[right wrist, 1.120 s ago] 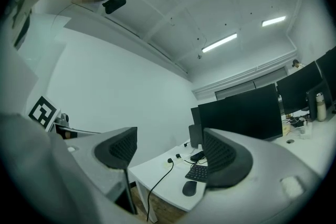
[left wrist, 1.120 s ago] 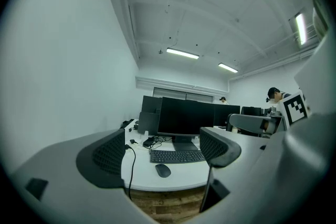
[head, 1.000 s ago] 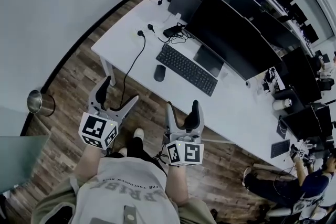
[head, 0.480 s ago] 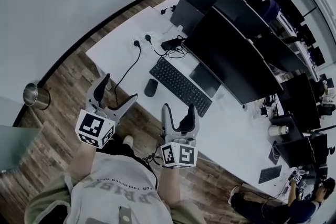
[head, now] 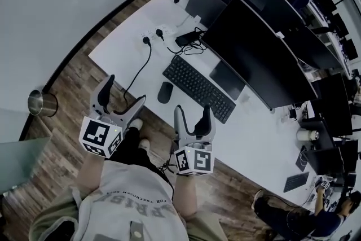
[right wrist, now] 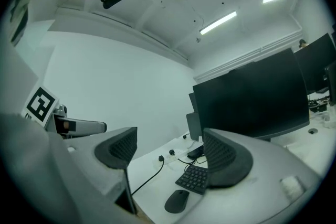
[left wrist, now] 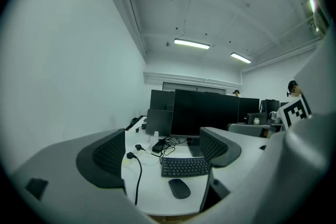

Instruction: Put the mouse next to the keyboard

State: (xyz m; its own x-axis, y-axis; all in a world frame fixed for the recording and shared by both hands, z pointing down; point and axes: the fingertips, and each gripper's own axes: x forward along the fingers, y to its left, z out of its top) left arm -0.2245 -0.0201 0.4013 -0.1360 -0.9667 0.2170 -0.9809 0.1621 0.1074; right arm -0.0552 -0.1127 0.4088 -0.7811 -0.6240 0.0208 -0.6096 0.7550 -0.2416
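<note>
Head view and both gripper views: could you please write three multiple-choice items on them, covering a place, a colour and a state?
1. Where is the mouse?
A. On the floor
B. On the desk, beside the keyboard
C. On a chair

2. What colour is the mouse?
A. White
B. Red
C. Black

3. How do the left tongs and the right tongs stand?
A. Both open and empty
B. Both shut
C. One shut on the mouse

Answers:
1 B: it lies on the white top, close to the keyboard.
2 C: it shows dark against the pale desk.
3 A: each gripper view shows the jaws apart with nothing held between them.
</note>
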